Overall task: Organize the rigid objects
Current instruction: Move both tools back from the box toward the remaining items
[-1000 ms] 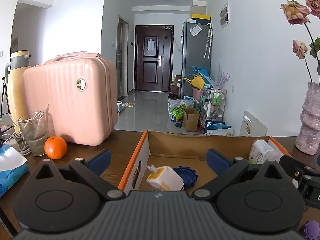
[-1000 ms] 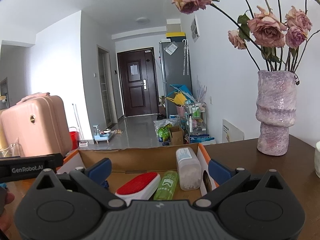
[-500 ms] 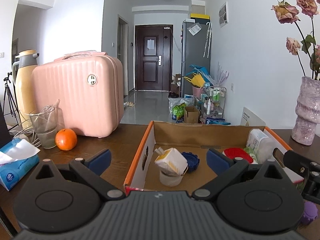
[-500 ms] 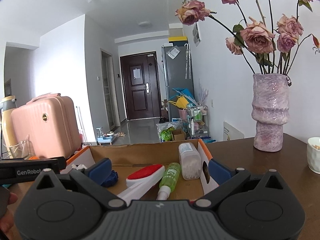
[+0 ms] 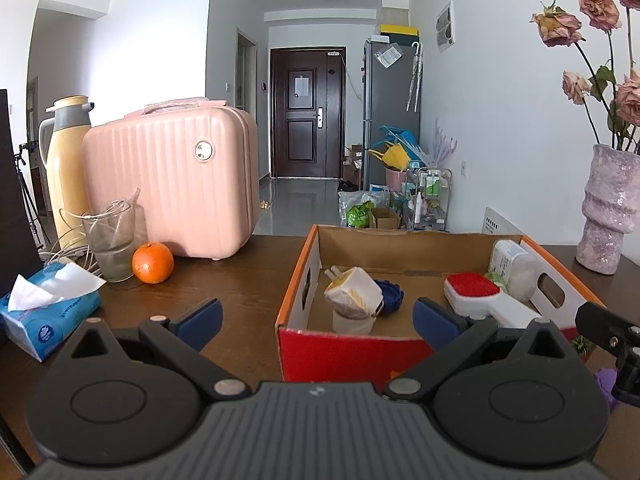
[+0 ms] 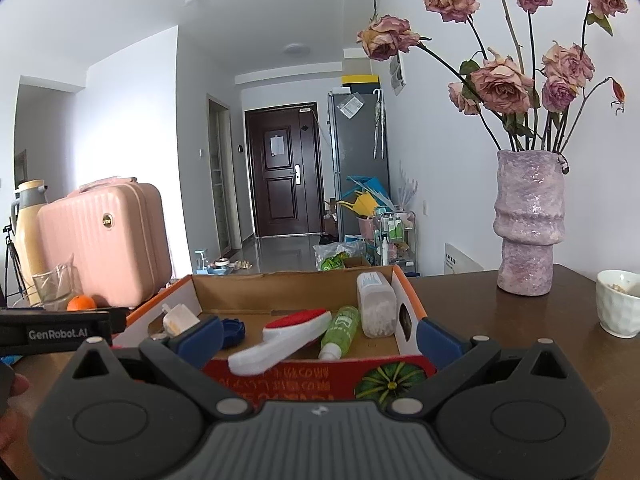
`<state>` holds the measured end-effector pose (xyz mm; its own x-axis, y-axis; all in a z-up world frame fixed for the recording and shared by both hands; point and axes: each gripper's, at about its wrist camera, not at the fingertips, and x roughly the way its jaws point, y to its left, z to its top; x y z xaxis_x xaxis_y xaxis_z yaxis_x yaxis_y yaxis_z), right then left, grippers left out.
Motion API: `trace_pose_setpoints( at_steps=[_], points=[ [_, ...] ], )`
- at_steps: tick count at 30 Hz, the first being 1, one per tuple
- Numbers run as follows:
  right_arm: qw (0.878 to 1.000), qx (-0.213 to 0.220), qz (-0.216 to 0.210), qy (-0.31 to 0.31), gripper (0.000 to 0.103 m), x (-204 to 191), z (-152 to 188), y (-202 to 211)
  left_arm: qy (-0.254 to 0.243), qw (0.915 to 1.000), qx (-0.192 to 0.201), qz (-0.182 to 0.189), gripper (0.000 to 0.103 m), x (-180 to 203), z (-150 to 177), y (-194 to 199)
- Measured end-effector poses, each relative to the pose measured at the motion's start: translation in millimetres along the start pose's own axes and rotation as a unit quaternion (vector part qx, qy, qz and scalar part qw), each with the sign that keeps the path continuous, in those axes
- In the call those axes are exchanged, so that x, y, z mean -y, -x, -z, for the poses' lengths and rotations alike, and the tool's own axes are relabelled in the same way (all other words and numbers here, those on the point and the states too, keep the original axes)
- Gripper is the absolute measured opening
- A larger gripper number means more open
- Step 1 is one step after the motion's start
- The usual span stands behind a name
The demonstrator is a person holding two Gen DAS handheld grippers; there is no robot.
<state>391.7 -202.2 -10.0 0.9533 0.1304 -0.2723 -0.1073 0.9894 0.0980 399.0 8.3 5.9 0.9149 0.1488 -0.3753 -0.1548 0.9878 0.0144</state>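
Observation:
A cardboard box (image 5: 352, 350) (image 6: 316, 372) with orange rims and a red front stands on the dark wooden table. Inside lie a white charger plug on a small cup (image 5: 352, 294) (image 6: 180, 318), a blue cap (image 5: 390, 290) (image 6: 234, 326), a red-and-white brush (image 5: 480, 298) (image 6: 288, 336), a green bottle (image 6: 340, 332) and a clear tub of cotton swabs (image 5: 514, 264) (image 6: 374, 304). My left gripper (image 5: 318, 318) is open before the box's front wall, holding nothing. My right gripper (image 6: 318, 334) is open too, in front of the box's right half.
On the left stand a pink case (image 5: 176, 180), an orange (image 5: 153, 263), a glass (image 5: 110, 240), a thermos (image 5: 66, 160) and a tissue pack (image 5: 44, 312). A purple vase of dried roses (image 6: 528, 220) and a white cup (image 6: 618, 308) are at right. A small purple thing (image 5: 606, 382) lies by the box.
Both grippers have drawn back and risen from over the box, so its red front wall now shows. Both stayed open. The box's contents have not moved.

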Motion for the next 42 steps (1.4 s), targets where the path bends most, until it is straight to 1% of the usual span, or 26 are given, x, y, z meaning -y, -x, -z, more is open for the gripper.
trace_pose_setpoints(
  at_steps=[12, 18, 22, 29, 33, 42],
  points=[
    [1.000, -0.010, -0.004, 0.010, 0.103, 0, 15, 31, -0.013, 0.9998, -0.009, 0.009, 0.103, -3, 19, 28],
    [1.000, -0.019, -0.008, 0.017, 0.103, 1, 25, 47, -0.017, 0.9997, -0.010, 0.018, 0.103, -5, 26, 43],
    [0.999, -0.024, -0.008, 0.022, 0.103, 2, 30, 53, -0.022, 0.9993, -0.017, 0.025, 0.103, -5, 34, 50],
    [0.999, -0.047, -0.001, 0.027, 0.103, 6, 43, 63, -0.029, 0.9984, -0.029, 0.038, 0.103, -6, 47, 62],
    [0.998, -0.060, 0.012, 0.027, 0.103, 8, 49, 67, -0.030, 0.9980, -0.035, 0.044, 0.103, -6, 52, 66],
    [0.997, -0.069, 0.026, 0.025, 0.103, 11, 51, 66, -0.038, 0.9969, -0.043, 0.055, 0.103, 0, 58, 66]
  ],
)
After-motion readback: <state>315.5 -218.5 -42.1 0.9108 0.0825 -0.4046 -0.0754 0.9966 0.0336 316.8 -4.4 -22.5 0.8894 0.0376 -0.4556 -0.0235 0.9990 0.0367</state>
